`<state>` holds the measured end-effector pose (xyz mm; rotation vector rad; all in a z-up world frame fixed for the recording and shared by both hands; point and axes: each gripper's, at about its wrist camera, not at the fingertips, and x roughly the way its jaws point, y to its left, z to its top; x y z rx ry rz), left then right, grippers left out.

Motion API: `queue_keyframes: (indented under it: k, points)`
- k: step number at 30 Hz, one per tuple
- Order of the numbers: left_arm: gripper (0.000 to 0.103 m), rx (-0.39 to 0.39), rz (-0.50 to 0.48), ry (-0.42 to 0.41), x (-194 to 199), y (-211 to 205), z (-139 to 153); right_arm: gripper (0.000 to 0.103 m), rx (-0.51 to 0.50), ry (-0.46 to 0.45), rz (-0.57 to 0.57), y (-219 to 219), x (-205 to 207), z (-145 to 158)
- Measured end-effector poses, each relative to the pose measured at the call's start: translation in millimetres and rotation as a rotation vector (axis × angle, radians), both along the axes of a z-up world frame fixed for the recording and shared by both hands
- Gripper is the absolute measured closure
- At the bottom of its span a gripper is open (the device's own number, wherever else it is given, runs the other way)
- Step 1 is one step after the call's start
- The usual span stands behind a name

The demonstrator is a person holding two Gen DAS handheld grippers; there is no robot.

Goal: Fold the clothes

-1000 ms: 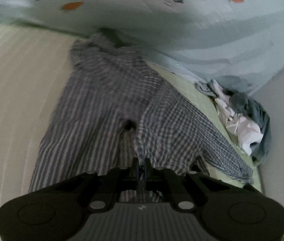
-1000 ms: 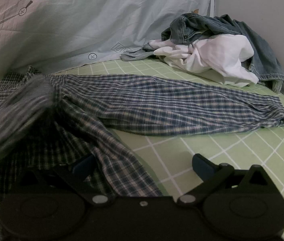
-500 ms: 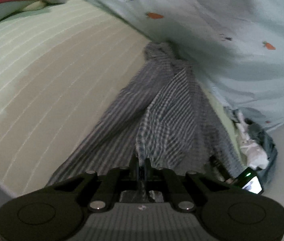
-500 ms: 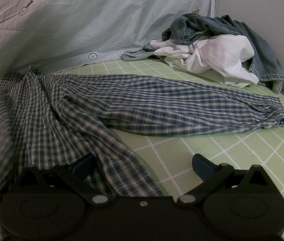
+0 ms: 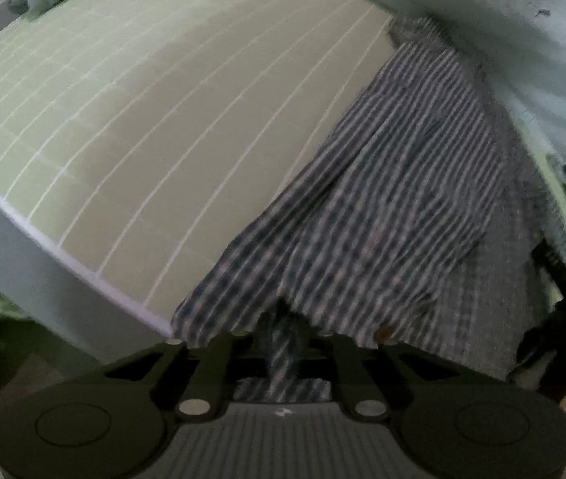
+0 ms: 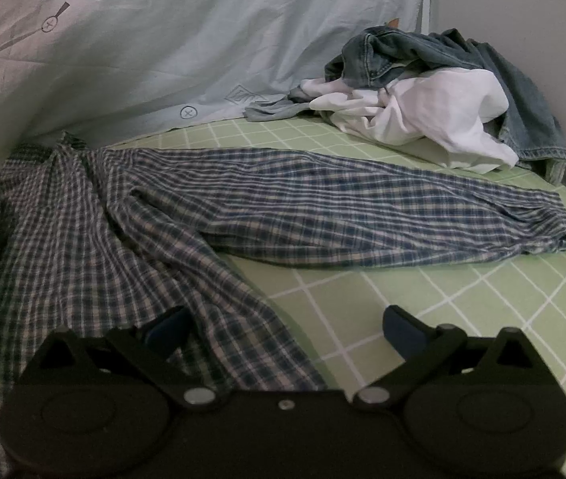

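A blue and white plaid shirt point(image 6: 83, 239) lies spread on the green checked bed, one long sleeve point(image 6: 362, 215) stretched to the right. In the left wrist view the shirt point(image 5: 394, 199) runs from the front bed edge toward the back. My left gripper point(image 5: 283, 335) is shut on the shirt's near edge, the cloth draped over its fingers. My right gripper point(image 6: 286, 323) is open and empty, low over the shirt's front hem, its left fingertip point(image 6: 171, 325) just above the cloth.
A pile of denim point(image 6: 442, 52) and white clothes point(image 6: 422, 115) lies at the back right corner. A pale blue sheet point(image 6: 203, 40) hangs behind the bed. The bed's front edge point(image 5: 63, 255) drops off at the left. The right gripper's body point(image 5: 562, 319) shows at the right.
My left gripper has pulled the shirt's edge back toward the front bed edge, and the cloth has spread flatter. The right gripper has not moved.
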<state>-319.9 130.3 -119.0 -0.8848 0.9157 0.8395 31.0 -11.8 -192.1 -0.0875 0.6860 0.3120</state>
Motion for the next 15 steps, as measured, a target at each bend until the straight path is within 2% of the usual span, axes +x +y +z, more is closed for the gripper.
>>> queue_keyframes:
  k: [4,8,11,12,14,15]
  points:
    - [0.07,0.146,-0.063,-0.021,18.5,0.1,28.9,0.0,0.003,0.002,0.003,-0.6,-0.2,0.4]
    - [0.059,0.285,-0.146,-0.099,42.1,-1.3,59.3,0.0,0.02,0.008,0.025,-3.9,-1.5,1.2]
    - [0.041,0.376,-0.211,-0.151,64.9,-6.5,77.6,0.0,0.062,0.035,0.106,-14.6,-1.4,4.7]
    - [0.034,0.403,-0.234,-0.163,71.4,-8.7,81.5,0.0,0.089,0.052,0.11,-21.8,0.2,6.4]
    - [0.026,0.449,-0.275,-0.185,90.0,-14.0,83.8,0.0,0.143,0.086,0.115,-36.2,3.7,9.8]
    - [0.019,0.464,-0.292,-0.192,97.9,-14.9,83.8,0.0,0.161,0.093,0.083,-46.2,7.9,11.2]
